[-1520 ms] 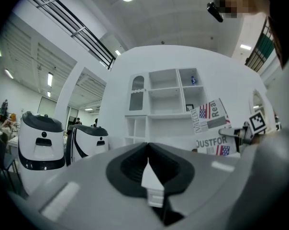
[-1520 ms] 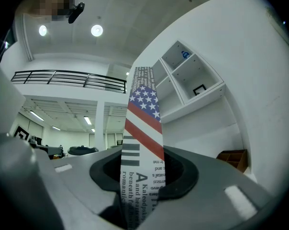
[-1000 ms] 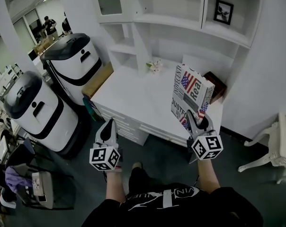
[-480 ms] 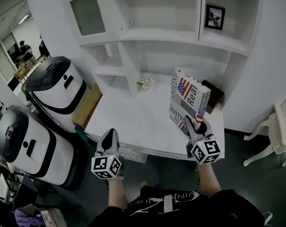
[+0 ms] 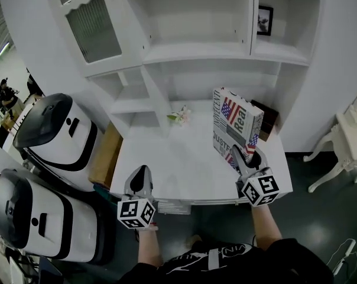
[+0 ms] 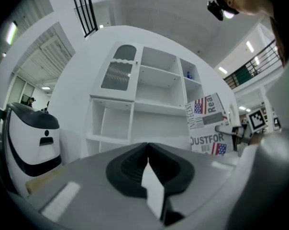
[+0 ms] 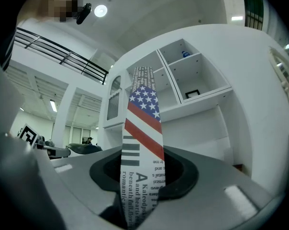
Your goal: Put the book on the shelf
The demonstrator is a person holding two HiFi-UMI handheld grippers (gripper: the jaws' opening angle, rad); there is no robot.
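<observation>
Before white shelf unit (image 5: 202, 52), right gripper (image 5: 244, 155) clamping flag-print book (image 5: 236, 122) by lower edge, long axis upright, shelves lying ahead, above; left gripper (image 5: 140, 171) idling, jaws together, empty.

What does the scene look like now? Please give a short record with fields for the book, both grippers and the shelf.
book: upright over the white desk, flag-printed cover, not yet on the shelf
right gripper: shut on the book's lower edge
left gripper: jaws together, over the desk's front edge
shelf: white, behind the desk; a framed picture stands in an upper compartment
</observation>
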